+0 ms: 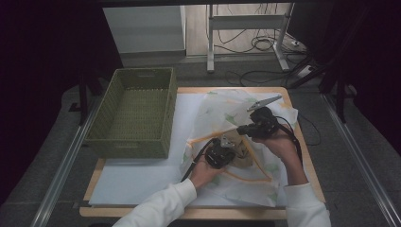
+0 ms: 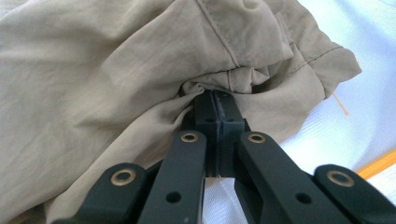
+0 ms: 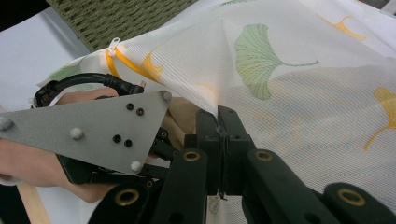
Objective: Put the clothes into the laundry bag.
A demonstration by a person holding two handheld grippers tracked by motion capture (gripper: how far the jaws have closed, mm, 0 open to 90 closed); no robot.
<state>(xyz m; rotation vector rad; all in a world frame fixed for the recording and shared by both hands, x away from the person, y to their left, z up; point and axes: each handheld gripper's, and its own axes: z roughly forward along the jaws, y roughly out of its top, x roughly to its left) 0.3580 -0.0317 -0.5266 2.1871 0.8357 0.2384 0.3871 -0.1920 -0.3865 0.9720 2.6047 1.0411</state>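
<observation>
A white mesh bag (image 1: pixel 227 111) with green and orange leaf prints and orange trim lies on the right half of the table. My right gripper (image 1: pixel 241 129) is shut on the bag's mesh near its opening and holds the edge up; the pinch shows close up at the right gripper (image 3: pixel 219 122) on the mesh bag (image 3: pixel 289 93). My left gripper (image 1: pixel 231 150) reaches in at the bag's mouth. Its jaws are pressed together on a bunched fold of a beige garment (image 2: pixel 93 70), with the left gripper (image 2: pixel 215 95) at that fold. The beige garment (image 1: pixel 243 158) lies partly under the mesh.
A green woven basket (image 1: pixel 130 147) stands on the left of the table, its corner just behind the bag as the basket (image 3: pixel 116 18). A white sheet (image 1: pixel 142 175) covers the wooden table (image 1: pixel 189 213). Cables and a metal frame (image 1: pixel 246 23) lie on the floor beyond.
</observation>
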